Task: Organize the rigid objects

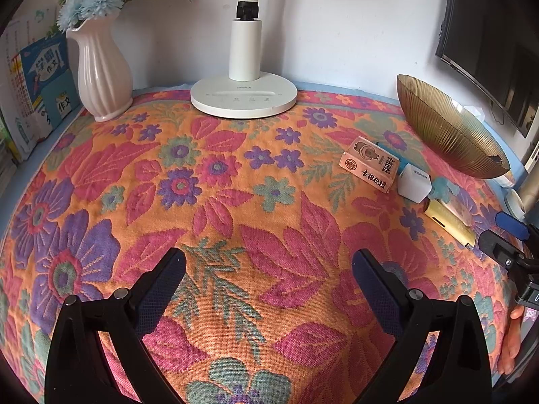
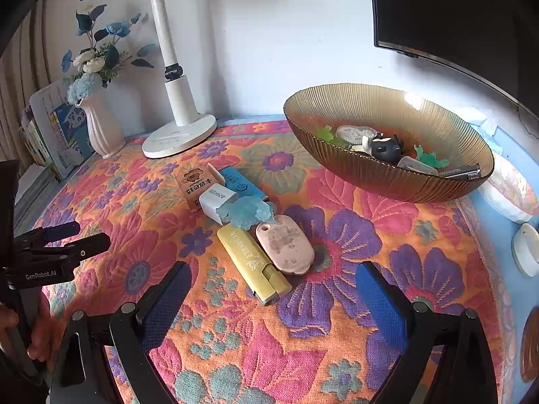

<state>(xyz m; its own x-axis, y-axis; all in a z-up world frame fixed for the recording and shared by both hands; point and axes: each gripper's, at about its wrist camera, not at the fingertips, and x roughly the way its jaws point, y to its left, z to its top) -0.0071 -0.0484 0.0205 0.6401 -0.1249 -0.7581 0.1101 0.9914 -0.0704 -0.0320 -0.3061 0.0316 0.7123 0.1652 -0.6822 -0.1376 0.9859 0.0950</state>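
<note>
A cluster of small objects lies on the floral cloth: a tan carton (image 2: 197, 185) (image 1: 369, 165), a white charger cube (image 2: 217, 200) (image 1: 414, 183), a blue box (image 2: 241, 181), a translucent blue figure (image 2: 247, 213), a yellow lighter (image 2: 252, 259) (image 1: 449, 222) and a pink oval case (image 2: 286, 244). An amber ribbed bowl (image 2: 337, 155) (image 1: 448, 134) behind them holds several small items. My right gripper (image 2: 274, 289) is open just in front of the lighter. My left gripper (image 1: 269, 276) is open over bare cloth, left of the cluster.
A white lamp base (image 1: 244, 97) and a pink vase (image 1: 102, 74) with flowers stand at the back by the wall. Books (image 1: 37, 87) lean at the far left. A dark monitor (image 2: 454, 13) hangs at the right. White dishes (image 2: 508, 192) sit at the table's right edge.
</note>
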